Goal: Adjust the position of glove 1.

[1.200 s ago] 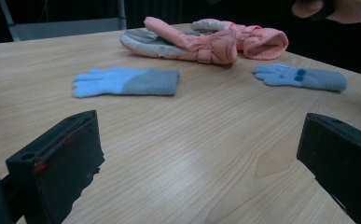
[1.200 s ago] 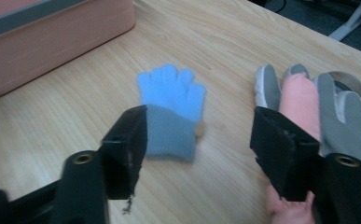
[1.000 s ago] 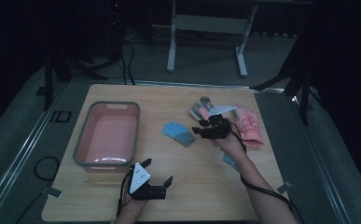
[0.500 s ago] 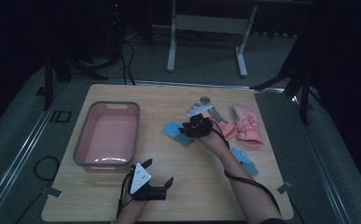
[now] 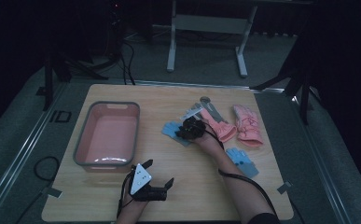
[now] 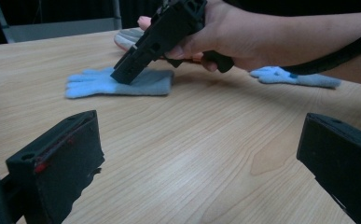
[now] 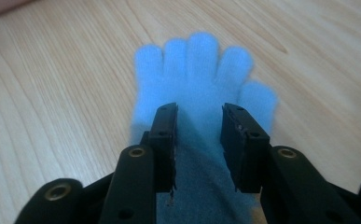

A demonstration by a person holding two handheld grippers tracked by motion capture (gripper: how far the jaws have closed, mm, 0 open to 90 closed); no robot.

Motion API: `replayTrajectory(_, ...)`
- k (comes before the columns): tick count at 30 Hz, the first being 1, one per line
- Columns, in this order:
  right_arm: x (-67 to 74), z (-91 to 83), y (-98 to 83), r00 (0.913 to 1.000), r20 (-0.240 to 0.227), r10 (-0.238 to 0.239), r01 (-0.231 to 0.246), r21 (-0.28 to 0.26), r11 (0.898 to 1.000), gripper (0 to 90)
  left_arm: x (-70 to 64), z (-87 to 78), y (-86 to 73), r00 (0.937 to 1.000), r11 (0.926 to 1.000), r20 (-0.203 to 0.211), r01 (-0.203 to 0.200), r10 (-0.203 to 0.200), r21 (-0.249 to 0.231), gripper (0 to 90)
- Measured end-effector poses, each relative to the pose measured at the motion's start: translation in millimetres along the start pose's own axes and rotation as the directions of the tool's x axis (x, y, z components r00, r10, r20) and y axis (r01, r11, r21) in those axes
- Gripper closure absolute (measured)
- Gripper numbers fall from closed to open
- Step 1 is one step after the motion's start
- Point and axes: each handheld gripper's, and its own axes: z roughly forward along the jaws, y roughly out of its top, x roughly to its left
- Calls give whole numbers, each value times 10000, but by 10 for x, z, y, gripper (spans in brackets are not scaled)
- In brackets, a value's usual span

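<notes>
The blue glove (image 5: pixel 172 131) lay flat just right of the bin (image 5: pixel 107 135). The right gripper (image 7: pixel 198 140) was lowered onto it, its jaws having just been narrowing, parted over the fabric. The left gripper (image 5: pixel 162 179), below the bin, was held wide open.

Both grippers are matte black. The left gripper (image 5: pixel 158 185) carries a pale grey three-cornered plate on top with small dark holes, and its blocky jaws show a red streak along one inner edge. The right gripper (image 7: pixel 199 140) has brass-ringed screw holes at 9 and 3 o'clock. A thick black cable (image 5: pixel 243 178) trails along the bare forearm.
</notes>
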Motion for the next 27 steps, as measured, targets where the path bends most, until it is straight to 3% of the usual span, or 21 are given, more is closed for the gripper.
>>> replayTrajectory(1,-16,7,-3,9998,-83,199,-200,-36,9998,679,0,0,0,10000,10000,0,0,0,0,2)
replayTrajectory(3,-14,13,-2,9998,-89,196,-196,-4,9998,701,-1,0,0,10000,10000,-8,-15,15,18,2)
replayTrajectory(4,7,16,3,9999,-86,-51,52,63,10000,764,1,3,2,10000,10000,7,-2,2,44,2)
replayTrajectory(7,16,17,2,9999,-153,17,-16,47,10000,814,3,2,1,10000,10000,9,17,-17,23,2)
replayTrajectory(9,36,13,-1,9982,2,595,-595,-33,9982,846,3,4,2,10000,10000,18,34,-34,37,2)
replayTrajectory(12,106,-57,11,9948,535,870,-862,-162,9961,859,5,3,1,10000,10000,-3,69,-69,25,2)
replayTrajectory(14,152,-211,34,9848,516,1659,-1622,-704,9843,860,7,3,1,10000,10000,11,89,-89,17,2)
replayTrajectory(15,152,-211,34,9848,516,1659,-1622,-704,9843,860,7,3,1,10000,10000,11,89,-89,17,2)
replayTrajectory(16,230,-395,67,9752,842,2047,-1956,-1044,9751,860,10,6,3,9999,9999,14,122,-122,26,2)
replayTrajectory(18,259,-454,78,9735,851,2121,-2024,-1104,9731,859,12,7,3,9999,9999,-7,102,-102,18,2)
replayTrajectory(19,350,-616,96,9614,1270,2440,-2277,-1299,9650,860,9,7,3,9999,9999,-23,104,-104,7,2)
replayTrajectory(21,386,-671,101,9593,1405,2451,-2270,-1330,9648,859,6,7,2,10000,10000,-42,67,-67,-1,2)
replayTrajectory(22,469,-834,90,9385,1882,2896,-2601,-1664,9511,859,1,5,3,10000,10000,-72,-19,19,27,2)
replayTrajectory(24,518,-975,51,9128,2184,3451,-3023,-2068,9305,859,-1,6,3,9999,10000,-111,2,-2,25,2)
replayTrajectory(25,540,-1027,30,9047,2290,3594,-3142,-2111,9256,859,-1,7,3,9999,10000,-107,27,-27,13,2)
replayTrajectory(26,540,-1027,30,9047,2290,3594,-3142,-2111,9256,859,-1,7,3,9999,10000,-107,27,-27,13,2)
replayTrajectory(27,560,-1078,2,8917,2415,3828,-3312,-2282,9156,859,0,8,3,9999,10000,-111,44,-44,23,2)
